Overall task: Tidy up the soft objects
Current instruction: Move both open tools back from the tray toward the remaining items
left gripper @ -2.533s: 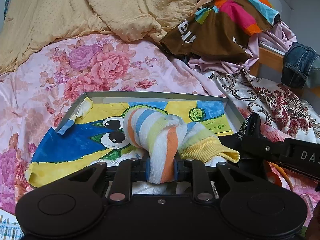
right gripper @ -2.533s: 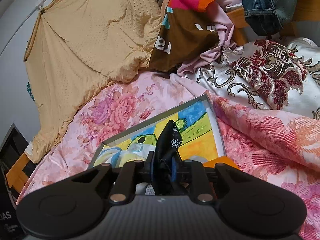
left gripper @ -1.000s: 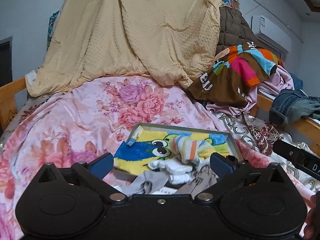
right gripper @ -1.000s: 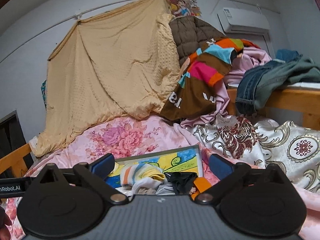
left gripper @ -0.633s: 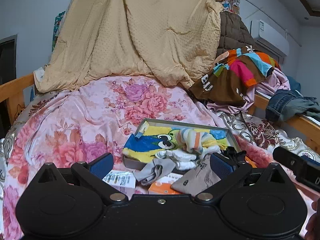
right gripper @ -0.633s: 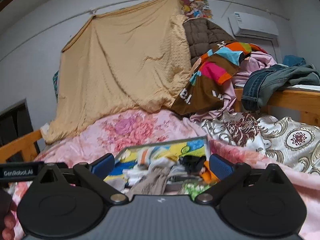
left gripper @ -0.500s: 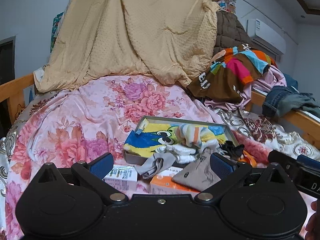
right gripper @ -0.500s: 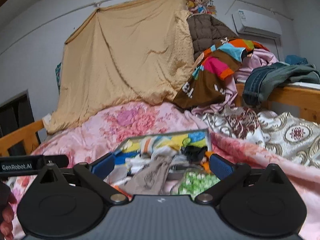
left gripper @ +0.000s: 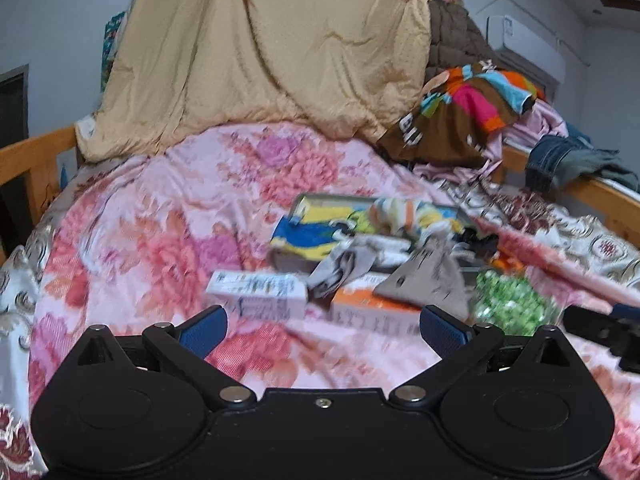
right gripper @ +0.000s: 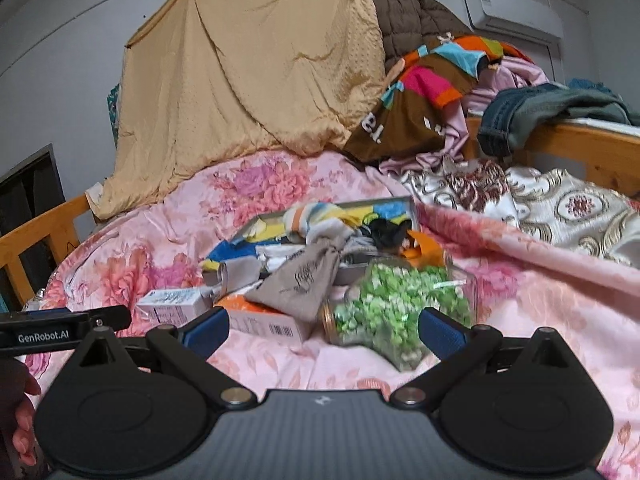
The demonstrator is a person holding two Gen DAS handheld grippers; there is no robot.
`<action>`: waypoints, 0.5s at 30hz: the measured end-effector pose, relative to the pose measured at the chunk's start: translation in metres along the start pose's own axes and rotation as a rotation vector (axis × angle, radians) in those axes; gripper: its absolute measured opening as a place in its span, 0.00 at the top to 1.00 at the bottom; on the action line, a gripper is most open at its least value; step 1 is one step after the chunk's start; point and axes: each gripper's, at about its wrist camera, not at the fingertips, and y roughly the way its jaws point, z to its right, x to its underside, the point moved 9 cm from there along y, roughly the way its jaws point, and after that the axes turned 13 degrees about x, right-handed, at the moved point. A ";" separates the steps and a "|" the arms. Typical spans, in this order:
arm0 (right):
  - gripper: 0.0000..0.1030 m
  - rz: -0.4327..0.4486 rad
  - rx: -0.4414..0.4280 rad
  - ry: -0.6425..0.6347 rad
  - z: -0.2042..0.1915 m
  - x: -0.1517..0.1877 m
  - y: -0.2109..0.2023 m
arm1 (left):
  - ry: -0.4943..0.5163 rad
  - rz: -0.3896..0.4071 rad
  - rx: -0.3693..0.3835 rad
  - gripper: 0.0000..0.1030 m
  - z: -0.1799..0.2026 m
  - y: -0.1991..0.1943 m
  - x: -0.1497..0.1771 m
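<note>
A shallow grey tray (left gripper: 332, 198) (right gripper: 376, 202) lies on the floral bedspread, lined with a yellow and blue cartoon cloth. In it rest a striped sock (left gripper: 400, 216) (right gripper: 316, 216), a black sock (left gripper: 480, 242) (right gripper: 386, 232) and white socks. A grey sock (left gripper: 340, 268) hangs over its near rim. My left gripper (left gripper: 323, 330) stands open and empty, well back from the tray. The right gripper (right gripper: 324, 330) is likewise open and empty. The left wrist view is blurred.
In front of the tray lie a taupe drawstring pouch (right gripper: 304, 284), a white carton (left gripper: 256, 290), an orange and white box (left gripper: 372, 308) and a clear jar of green bits (right gripper: 396, 312). Piled clothes and a tan quilt fill the back; wooden bed rails run along both sides.
Both grippers let go of their socks, the striped one and the black one, which now lie in the tray. Both opened and drew back, bringing the boxes, pouch and jar into view.
</note>
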 end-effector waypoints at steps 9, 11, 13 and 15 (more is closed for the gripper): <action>0.00 -0.036 -0.004 -0.076 -0.016 0.012 0.009 | -0.009 -0.037 -0.011 0.01 -0.010 0.002 0.019; 0.00 -0.041 -0.005 -0.082 -0.018 0.013 0.012 | -0.009 -0.047 -0.006 0.01 -0.010 0.003 0.023; 0.00 -0.045 -0.006 -0.089 -0.020 0.014 0.013 | -0.011 -0.055 0.002 0.01 -0.011 0.003 0.027; 0.00 -0.049 -0.007 -0.097 -0.022 0.015 0.016 | -0.012 -0.060 0.005 0.01 -0.012 0.004 0.029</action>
